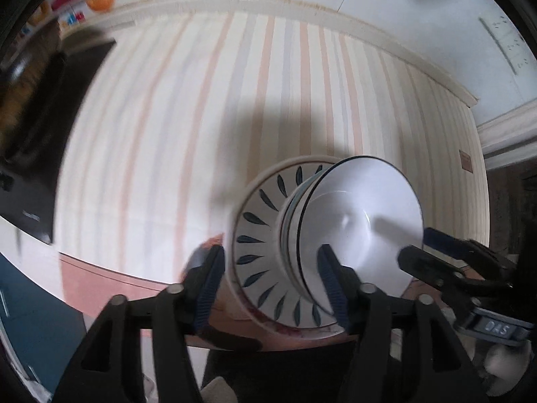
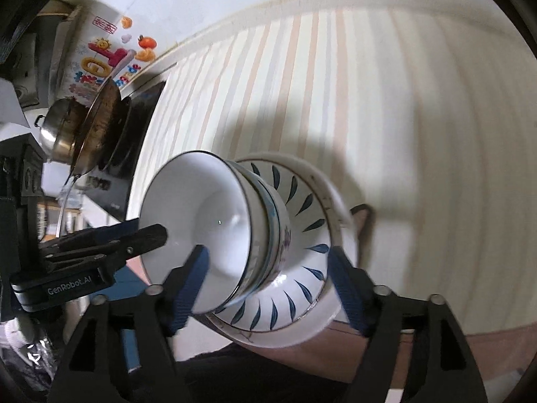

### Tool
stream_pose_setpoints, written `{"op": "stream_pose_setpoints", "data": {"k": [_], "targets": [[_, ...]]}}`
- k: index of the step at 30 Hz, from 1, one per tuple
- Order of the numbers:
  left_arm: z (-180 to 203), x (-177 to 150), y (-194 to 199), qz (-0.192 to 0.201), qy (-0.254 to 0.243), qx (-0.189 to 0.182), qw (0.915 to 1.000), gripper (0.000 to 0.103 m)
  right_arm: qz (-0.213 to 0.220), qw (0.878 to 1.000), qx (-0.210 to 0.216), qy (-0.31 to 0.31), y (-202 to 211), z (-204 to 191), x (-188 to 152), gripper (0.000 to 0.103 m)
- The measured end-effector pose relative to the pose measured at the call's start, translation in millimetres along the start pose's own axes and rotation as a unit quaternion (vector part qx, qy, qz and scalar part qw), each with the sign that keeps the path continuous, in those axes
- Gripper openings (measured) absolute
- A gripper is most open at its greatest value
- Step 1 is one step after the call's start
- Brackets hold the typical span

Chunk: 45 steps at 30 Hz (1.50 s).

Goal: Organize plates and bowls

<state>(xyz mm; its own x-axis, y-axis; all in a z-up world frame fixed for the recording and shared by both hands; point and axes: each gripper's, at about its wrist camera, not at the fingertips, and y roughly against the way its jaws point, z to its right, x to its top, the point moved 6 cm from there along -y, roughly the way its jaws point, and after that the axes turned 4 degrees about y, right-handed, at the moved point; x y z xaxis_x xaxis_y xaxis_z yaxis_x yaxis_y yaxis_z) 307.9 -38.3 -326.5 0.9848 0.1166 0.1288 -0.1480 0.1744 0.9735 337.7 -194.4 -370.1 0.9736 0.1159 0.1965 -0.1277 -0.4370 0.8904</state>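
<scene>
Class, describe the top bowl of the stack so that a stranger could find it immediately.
Start at the striped tablecloth. On it sits a wide bowl with dark blue leaf marks, holding a nest of smaller bowls. The top bowl is plain white inside with a thin dark rim, unlike its patterned neighbours.

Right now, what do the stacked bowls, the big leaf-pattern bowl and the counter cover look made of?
Stacked bowls: likely glazed ceramic, glossy white with sharp highlights and thin dark rims.
Leaf-pattern bowl: glazed ceramic too, painted blue leaves under gloss.
Counter cover: matte striped surface, cloth or vinyl; too blurred to tell.

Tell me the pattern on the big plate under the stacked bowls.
White plate with dark blue leaf-shaped strokes radiating around its inside; clearest in the right wrist view.
</scene>
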Motion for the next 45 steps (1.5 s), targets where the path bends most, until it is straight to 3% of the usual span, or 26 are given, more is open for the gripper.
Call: {"op": "stream_pose_setpoints", "data": {"k": [3, 4, 9, 17, 26, 39, 45], "targets": [[-3, -5, 22, 0.039, -0.024, 0.017, 0.9988, 0.087, 0.031, 0.999, -0.033, -0.003, 24, -11, -10, 0.092], [-3, -7, 26, 0.046, -0.030, 0.019, 0.9983, 0.089, 0.041, 0.998, -0.049, -0.005, 32, -16, -15, 0.092], [-6, -22, 68, 0.110, -0.060, 0.028, 0.9917, 0.089, 0.095, 0.991, -0.092, -0.013, 70, -44, -38, 0.096], [-9, -52, 135, 0.193, -0.066, 0.014, 0.9788, 0.098, 0.190, 0.969, -0.159, -0.001, 148, -89, -77, 0.100], [-6, -102, 199, 0.265, -0.055, 0.006, 0.9625, 0.102, 0.262, 0.948, -0.178, 0.020, 229, -136, -133, 0.101], [1, -196, 262, 0.317, -0.060, 0.038, 0.9456, 0.102, 0.300, 0.933, -0.193, 0.050, 308, -173, -241, 0.102], [-3, -232, 280, 0.326, -0.049, 0.036, 0.9433, 0.102, 0.321, 0.923, -0.204, 0.054, 336, -185, -279, 0.102]]}}
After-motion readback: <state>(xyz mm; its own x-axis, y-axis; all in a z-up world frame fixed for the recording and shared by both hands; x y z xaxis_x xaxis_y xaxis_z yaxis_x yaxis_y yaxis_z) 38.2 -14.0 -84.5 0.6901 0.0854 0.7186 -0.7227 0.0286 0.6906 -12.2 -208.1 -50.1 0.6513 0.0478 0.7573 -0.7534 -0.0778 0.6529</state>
